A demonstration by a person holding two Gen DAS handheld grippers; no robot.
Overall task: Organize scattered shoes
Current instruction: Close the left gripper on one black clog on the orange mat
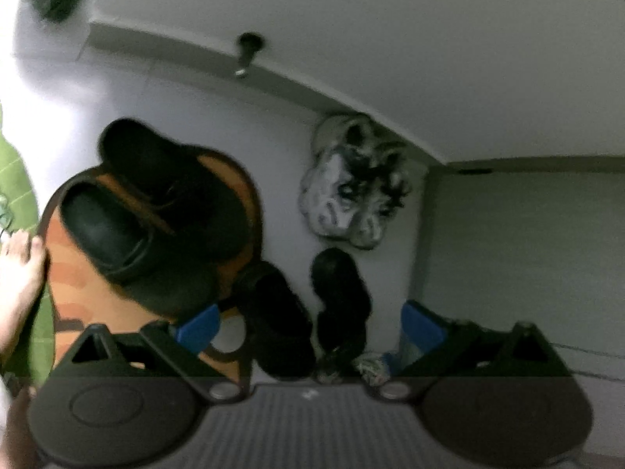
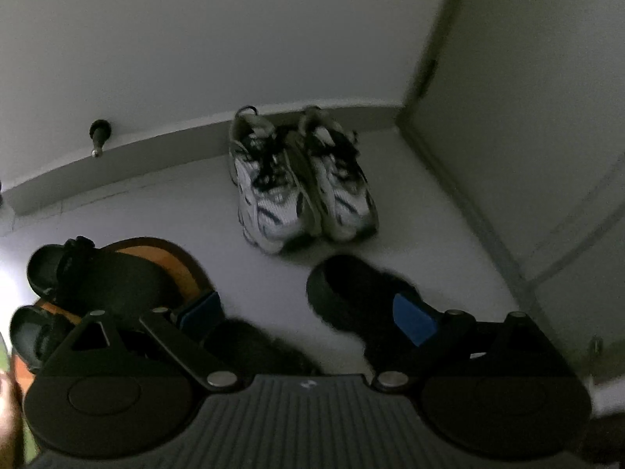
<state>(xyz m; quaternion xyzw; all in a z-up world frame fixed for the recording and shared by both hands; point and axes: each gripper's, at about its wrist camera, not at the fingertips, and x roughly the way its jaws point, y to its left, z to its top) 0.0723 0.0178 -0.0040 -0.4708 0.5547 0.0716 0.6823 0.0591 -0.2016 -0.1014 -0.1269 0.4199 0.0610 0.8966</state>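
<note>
Black slippers [image 2: 351, 297] lie low centre, between both open grippers; white sneakers [image 2: 304, 183] paired at wall. Right gripper [image 2: 308, 320] wide, empty, straddling one slipper. Left gripper [image 1: 308, 324] wide too. Risk: dark, blurred frames, a jaw clips the neighbouring slipper and scatters the pair.

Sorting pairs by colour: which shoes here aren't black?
The white sneakers with black laces, side by side against the baseboard. The sandals on the orange mat and the slippers nearer the grippers are black.
</note>
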